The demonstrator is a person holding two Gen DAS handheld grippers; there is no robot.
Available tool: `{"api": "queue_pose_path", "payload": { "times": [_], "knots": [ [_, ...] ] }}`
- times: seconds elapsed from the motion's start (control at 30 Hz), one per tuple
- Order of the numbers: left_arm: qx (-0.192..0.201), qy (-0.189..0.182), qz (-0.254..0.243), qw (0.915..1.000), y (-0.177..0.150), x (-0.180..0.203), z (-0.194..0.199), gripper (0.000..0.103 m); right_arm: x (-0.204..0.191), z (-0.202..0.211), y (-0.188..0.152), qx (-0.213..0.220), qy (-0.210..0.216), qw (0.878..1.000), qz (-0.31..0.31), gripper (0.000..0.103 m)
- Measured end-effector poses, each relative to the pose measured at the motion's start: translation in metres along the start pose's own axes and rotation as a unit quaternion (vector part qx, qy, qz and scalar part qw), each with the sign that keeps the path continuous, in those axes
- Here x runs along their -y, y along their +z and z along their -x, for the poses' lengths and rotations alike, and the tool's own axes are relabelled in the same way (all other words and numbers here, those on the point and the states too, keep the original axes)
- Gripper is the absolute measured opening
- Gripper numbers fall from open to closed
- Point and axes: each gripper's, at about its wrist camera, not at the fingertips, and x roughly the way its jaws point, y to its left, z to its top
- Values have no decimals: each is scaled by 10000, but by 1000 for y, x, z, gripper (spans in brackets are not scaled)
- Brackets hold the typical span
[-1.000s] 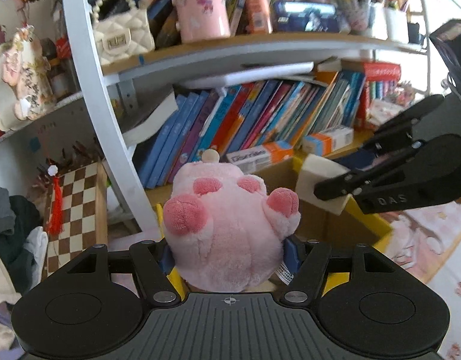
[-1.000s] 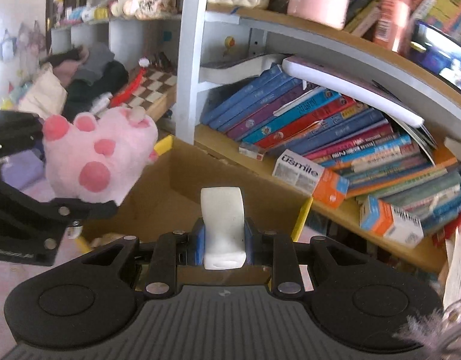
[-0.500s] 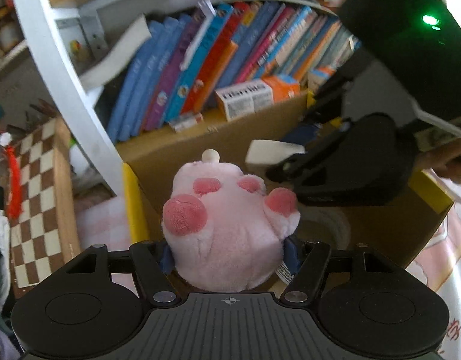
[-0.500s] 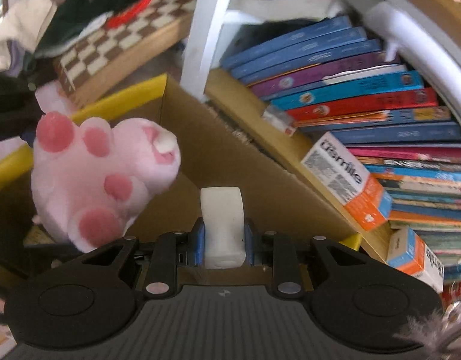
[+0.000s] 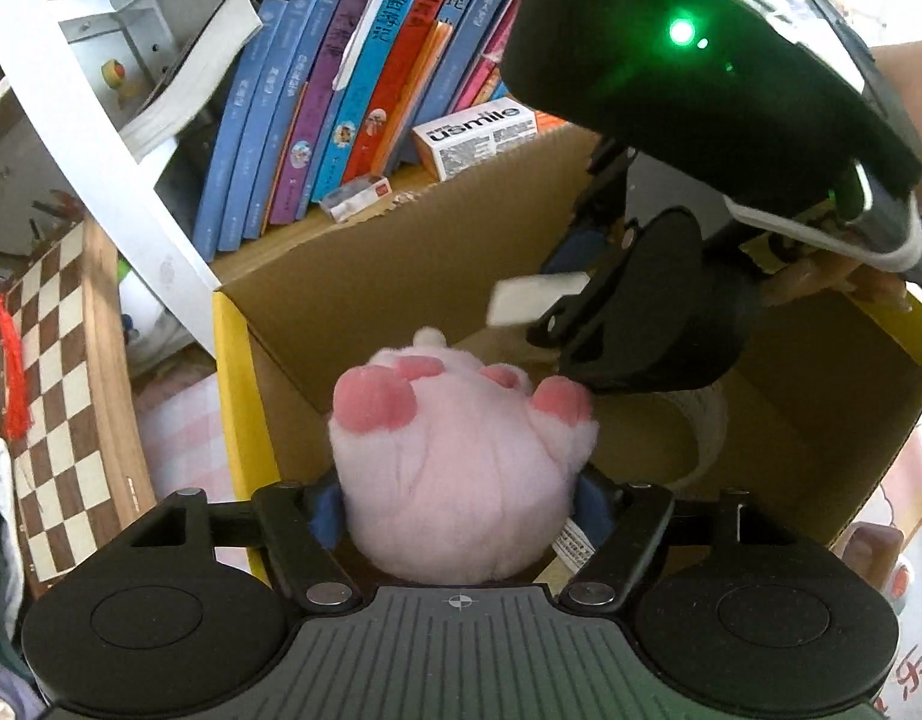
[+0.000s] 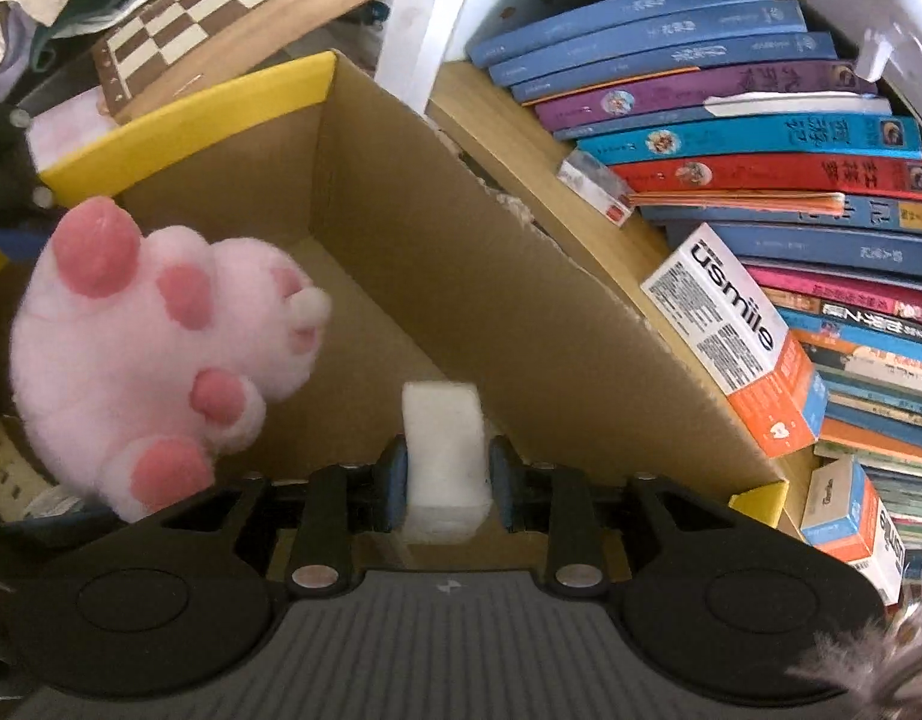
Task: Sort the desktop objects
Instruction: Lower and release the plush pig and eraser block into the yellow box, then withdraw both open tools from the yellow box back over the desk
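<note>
My left gripper (image 5: 461,498) is shut on a pink plush toy (image 5: 461,468) and holds it over the open cardboard box (image 5: 353,276). The plush also shows at the left of the right wrist view (image 6: 155,360). My right gripper (image 6: 446,474) is shut on a white rectangular block (image 6: 443,456) and holds it inside the box (image 6: 461,276), near its far wall. In the left wrist view the right gripper (image 5: 557,312) with the white block (image 5: 533,297) hangs just beyond the plush, above a roll of tape (image 5: 701,420) on the box floor.
A bookshelf with upright books (image 5: 341,90) and a white-and-orange usmile carton (image 6: 737,342) stands right behind the box. A white shelf post (image 5: 89,120) and a chessboard (image 5: 47,396) stand to the left. The box rim is yellow (image 5: 233,396).
Both grippers have tilted downward and moved forward over the box. The plush and the white block now hang lower inside it, closer to each other.
</note>
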Motion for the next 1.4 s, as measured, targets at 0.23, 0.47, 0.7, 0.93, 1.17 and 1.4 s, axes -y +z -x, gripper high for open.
{"api": "queue_pose_path", "payload": {
  "times": [0.23, 0.47, 0.7, 0.93, 1.17, 1.4],
  "knots": [
    [322, 242, -117, 9991, 1, 1, 23, 82, 7, 24, -2, 379, 34, 9992, -118, 69],
    [711, 341, -60, 9969, 4, -2, 45, 83, 11, 53, -4, 740, 87, 9964, -406, 71],
    [1165, 479, 247, 9917, -2, -5, 81, 84, 4, 100, -12, 1255, 61, 9902, -617, 78],
    [1590, 572, 431, 9847, -12, 0, 119, 90, -10, 144, -25, 1671, 102, 9831, -742, 83],
    [1807, 691, 483, 9799, -32, 5, 148, 93, -16, 173, -50, 1800, 4, 9782, -1037, 84],
    [1902, 711, 706, 9766, -57, 6, 174, 95, -30, 201, -90, 1835, 152, 9705, -1558, 86]
  ]
}}
